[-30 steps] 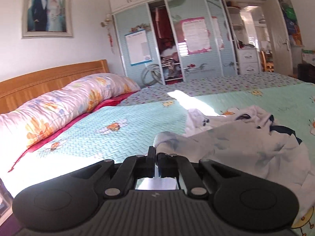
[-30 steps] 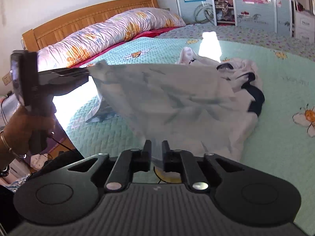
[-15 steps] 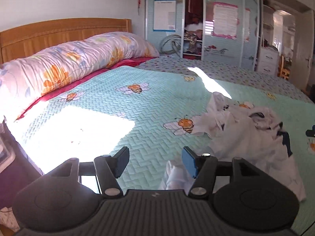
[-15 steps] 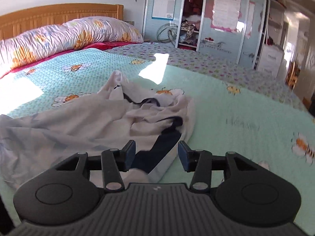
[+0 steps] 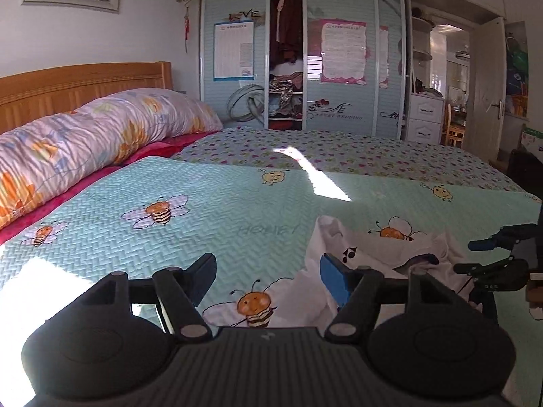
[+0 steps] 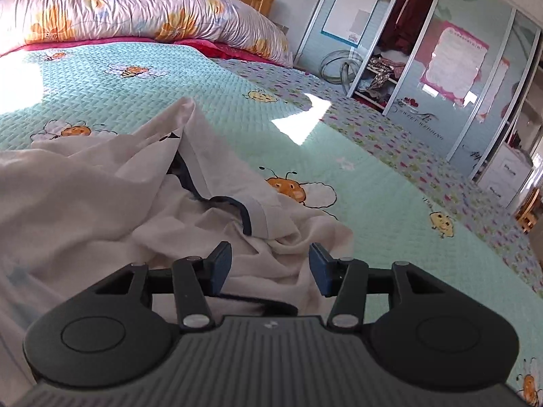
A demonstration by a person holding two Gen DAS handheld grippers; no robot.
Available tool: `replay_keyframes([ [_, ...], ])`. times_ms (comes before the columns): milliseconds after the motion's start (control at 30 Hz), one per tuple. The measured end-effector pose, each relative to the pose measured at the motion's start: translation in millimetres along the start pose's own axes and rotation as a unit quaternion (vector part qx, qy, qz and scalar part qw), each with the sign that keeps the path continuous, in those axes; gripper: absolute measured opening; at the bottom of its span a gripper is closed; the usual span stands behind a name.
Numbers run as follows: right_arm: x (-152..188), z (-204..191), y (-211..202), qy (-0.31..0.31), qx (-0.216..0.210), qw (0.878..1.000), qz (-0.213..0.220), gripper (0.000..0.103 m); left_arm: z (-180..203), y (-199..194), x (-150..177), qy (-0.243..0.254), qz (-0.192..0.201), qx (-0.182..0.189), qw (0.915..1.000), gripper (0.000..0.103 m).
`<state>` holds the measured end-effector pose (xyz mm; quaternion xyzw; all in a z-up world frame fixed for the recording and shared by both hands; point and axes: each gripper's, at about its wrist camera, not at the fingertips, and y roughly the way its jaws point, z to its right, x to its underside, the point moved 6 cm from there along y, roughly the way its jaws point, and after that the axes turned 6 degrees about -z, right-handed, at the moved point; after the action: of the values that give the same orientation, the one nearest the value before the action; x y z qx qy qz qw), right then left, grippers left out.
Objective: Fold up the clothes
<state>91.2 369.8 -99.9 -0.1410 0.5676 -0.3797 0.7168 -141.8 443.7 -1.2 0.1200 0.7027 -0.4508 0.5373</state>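
Two grippers hang over the bed, and neither one holds anything. We see our left gripper (image 5: 268, 278) with its jaws spread wide and opening further; between them lies only the mint bee-print bedspread (image 5: 217, 217), with the edge of the white garment (image 5: 370, 257) just beside the blue pad on its right finger. Our right gripper (image 6: 271, 264) stands moderately apart and is also opening, with the rumpled cloth lying loose beneath and between its pads, not pinched. The white garment (image 6: 101, 196), trimmed in dark navy, sits crumpled on the bedspread toward the near side of the bed. A long floral pillow (image 5: 101, 139) lies against the wooden headboard (image 5: 81, 84), well apart from the garment. From the left wrist view, the right gripper (image 5: 488, 247) shows at the frame's right edge.
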Motion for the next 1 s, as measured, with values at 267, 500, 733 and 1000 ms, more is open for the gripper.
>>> replay_keyframes([
  [267,-7,-24,54,-0.083,0.022,0.996,0.004,0.048,37,116,6,0.123,-0.037,0.016,0.9916,0.077],
  [500,-24,18,37,0.003,0.058,0.997,0.046,0.009,40,164,-5,0.215,0.007,-0.009,0.9765,0.077],
  [733,-40,59,-3,0.061,0.067,0.991,0.094,0.009,79,192,-13,0.318,0.045,0.037,0.9463,0.077],
  [1000,-32,62,-29,0.051,0.088,0.988,0.118,0.009,112,235,1,0.404,-0.003,0.091,0.9100,0.065],
])
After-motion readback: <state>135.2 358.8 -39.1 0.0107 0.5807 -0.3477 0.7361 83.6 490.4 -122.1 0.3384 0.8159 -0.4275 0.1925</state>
